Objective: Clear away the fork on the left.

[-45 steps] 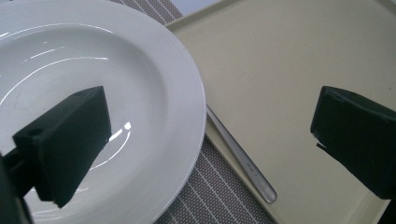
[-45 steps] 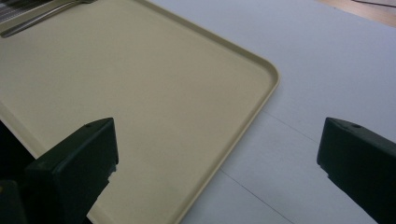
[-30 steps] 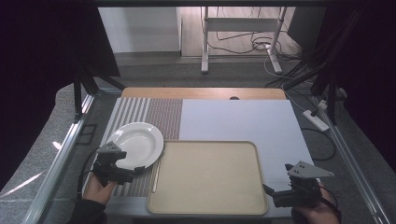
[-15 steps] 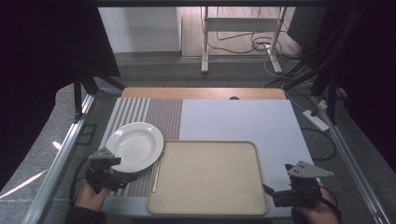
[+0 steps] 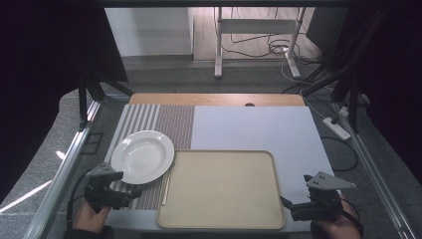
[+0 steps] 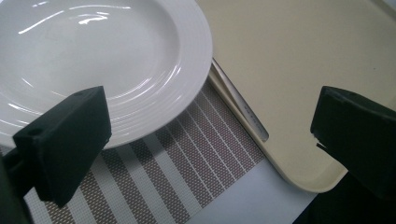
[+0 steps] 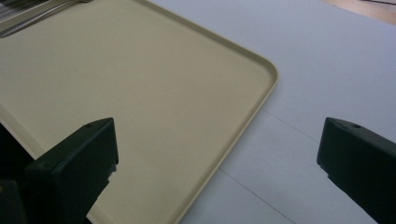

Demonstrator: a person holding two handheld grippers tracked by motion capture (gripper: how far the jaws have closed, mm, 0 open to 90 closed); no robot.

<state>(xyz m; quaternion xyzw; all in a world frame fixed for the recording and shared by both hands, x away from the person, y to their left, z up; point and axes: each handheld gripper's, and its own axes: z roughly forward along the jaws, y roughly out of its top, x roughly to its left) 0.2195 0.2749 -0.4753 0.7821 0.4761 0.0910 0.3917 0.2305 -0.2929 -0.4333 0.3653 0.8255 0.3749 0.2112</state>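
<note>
Both claws hang spread and empty — the left claw at the counter's near-left corner, beside the white plate. The right claw sits at the near-right corner — by the beige tray.

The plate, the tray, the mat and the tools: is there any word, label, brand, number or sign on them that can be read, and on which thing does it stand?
No text can be read.
Plate: plain white, no mark.
Tray: plain beige, no label.
Mat: stripes, no words.
Thin utensil beside the tray: a small dark mark, too small and blurred to read.
Left tool and right tool: no label visible.
</note>
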